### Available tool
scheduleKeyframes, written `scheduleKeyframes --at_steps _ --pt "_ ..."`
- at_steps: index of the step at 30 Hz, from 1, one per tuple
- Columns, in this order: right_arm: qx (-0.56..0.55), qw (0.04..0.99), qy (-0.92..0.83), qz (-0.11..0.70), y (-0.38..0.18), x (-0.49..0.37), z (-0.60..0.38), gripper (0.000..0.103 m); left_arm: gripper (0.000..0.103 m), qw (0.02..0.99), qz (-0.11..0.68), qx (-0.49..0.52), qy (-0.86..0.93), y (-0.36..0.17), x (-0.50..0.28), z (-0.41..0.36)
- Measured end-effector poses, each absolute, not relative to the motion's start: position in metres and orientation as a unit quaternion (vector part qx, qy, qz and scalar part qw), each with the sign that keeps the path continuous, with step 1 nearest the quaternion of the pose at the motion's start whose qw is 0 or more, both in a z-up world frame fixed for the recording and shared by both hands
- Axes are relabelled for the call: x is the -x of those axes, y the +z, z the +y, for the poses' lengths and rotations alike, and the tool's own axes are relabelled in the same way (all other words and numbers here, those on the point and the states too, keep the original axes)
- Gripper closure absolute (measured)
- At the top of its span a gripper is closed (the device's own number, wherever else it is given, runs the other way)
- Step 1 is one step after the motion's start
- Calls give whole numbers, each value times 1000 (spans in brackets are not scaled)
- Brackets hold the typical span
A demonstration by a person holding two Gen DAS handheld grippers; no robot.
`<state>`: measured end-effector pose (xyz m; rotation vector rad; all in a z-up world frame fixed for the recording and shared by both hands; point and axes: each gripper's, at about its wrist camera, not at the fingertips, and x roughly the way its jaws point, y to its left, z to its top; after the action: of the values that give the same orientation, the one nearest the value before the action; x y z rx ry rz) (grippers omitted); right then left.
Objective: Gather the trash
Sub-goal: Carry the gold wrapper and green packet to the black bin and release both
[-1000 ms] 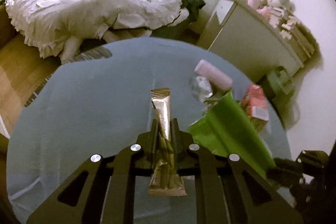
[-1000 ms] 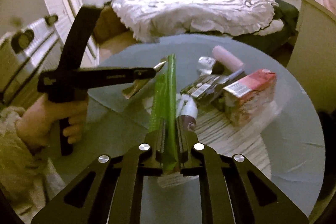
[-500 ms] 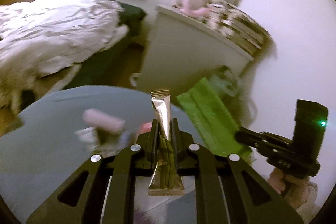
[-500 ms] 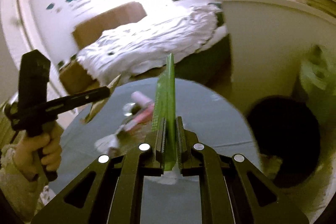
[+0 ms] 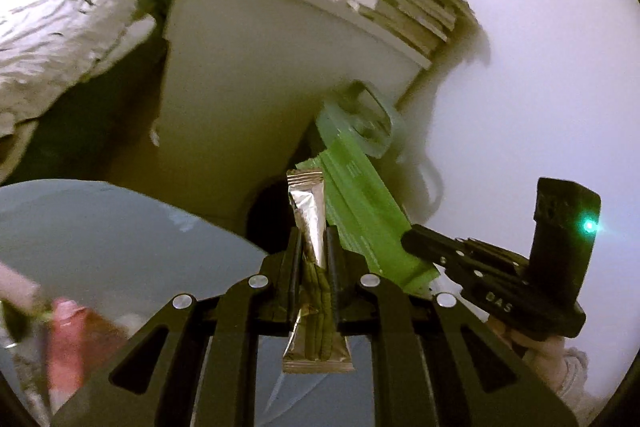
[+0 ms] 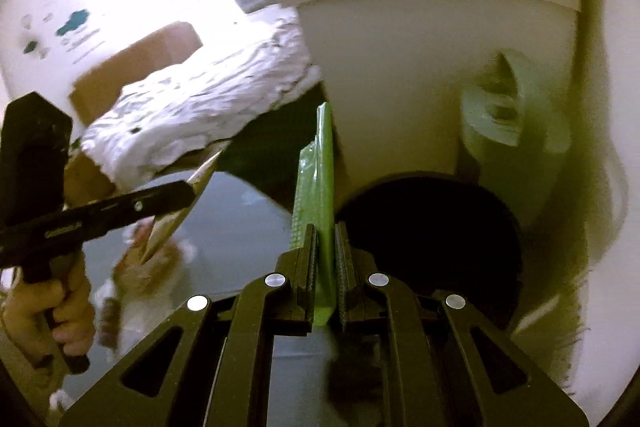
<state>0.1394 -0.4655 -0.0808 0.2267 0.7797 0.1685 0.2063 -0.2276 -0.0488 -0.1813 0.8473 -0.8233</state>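
Note:
My left gripper (image 5: 314, 247) is shut on a gold foil stick packet (image 5: 310, 211), held upright above the edge of the round grey table (image 5: 120, 227). My right gripper (image 6: 327, 239) is shut on a flat green wrapper (image 6: 318, 187), held edge-on. The green wrapper (image 5: 360, 203) and the right gripper (image 5: 404, 239) also show in the left wrist view, just right of the gold packet. A black round bin (image 6: 432, 227) sits on the floor beyond the table edge, right of the green wrapper. The left gripper with the gold packet (image 6: 184, 203) shows at the left of the right wrist view.
More trash lies blurred on the table: a pink carton (image 5: 68, 331) and a pink tube (image 5: 16, 287). A white cabinet (image 5: 260, 87) stands behind the bin, with a green watering can (image 6: 504, 111) beside it. A bed with white covers (image 6: 192, 107) is at the left.
Both grippers have swung right, away from the table's middle toward its edge, each keeping its item. The black bin and white cabinet have come into closer view; the table trash has slid to the lower left.

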Motion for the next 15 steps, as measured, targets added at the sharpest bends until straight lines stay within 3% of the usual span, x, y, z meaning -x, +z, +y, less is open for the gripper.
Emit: scheduleKeyframes --at_steps 15 --pt "-139 896 22 422 -147 -167 -529 93 89 783 462 81 -408 -109 -238 -321"
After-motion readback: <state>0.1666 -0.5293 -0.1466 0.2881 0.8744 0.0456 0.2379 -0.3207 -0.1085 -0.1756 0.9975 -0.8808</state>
